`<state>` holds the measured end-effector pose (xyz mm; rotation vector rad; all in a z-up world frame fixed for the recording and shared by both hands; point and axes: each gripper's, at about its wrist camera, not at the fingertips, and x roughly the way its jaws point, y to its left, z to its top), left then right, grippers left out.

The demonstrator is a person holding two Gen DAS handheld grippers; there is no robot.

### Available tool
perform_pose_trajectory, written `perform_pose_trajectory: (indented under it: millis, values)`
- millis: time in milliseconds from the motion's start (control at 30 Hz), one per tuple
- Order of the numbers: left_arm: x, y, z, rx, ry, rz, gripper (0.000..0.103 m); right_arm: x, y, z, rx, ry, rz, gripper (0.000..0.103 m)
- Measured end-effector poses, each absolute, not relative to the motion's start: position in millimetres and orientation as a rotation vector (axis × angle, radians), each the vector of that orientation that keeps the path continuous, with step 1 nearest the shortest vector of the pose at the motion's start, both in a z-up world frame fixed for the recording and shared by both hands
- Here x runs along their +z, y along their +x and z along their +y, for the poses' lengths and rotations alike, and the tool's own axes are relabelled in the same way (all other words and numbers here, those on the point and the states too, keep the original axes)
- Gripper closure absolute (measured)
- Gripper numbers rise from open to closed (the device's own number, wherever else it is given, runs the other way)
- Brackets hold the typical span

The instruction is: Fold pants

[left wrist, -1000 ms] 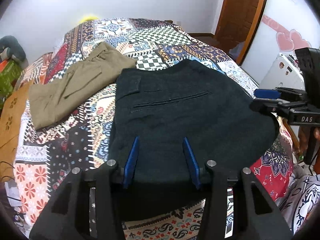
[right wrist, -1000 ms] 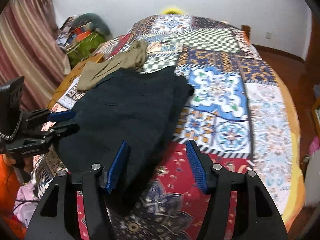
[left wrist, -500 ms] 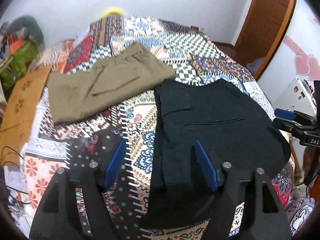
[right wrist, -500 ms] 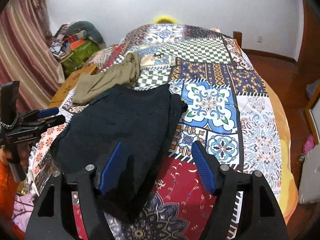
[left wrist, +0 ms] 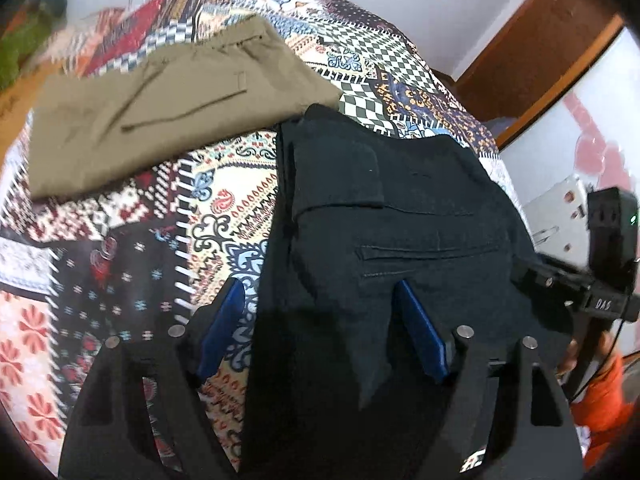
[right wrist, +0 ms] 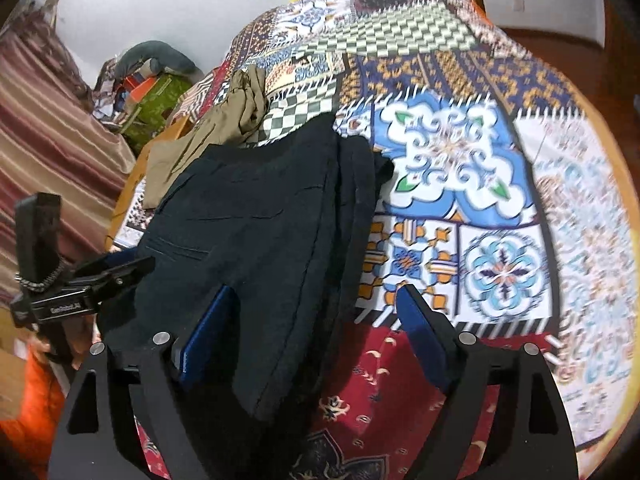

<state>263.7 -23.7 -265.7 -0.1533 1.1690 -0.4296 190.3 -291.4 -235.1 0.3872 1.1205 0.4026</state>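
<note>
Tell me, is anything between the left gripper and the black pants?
Nothing visible. The left gripper is open with the near edge of the black pants already between its jaws. The khaki pants lie farther back.

pants: black | other pants: khaki | bedspread: multicolour patchwork | curtain: seemingly maroon-striped
</note>
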Motion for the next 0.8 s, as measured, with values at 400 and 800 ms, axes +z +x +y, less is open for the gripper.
perform_pose_trajectory:
  millis: [400, 800]
  values:
    - [-261.4, 252.0, -26.0, -0.500, -0.143, 1.217, 0.023, -235.0, 183.5, -278.7, 0.511, 0.346, 1.178, 0.012]
    - [-268.9, 276.2, -42.0, -0.549, -0.123, 1.260, 0.022, -236.9, 199.9, -261.8, 0.558, 0.322, 1.158, 0.010]
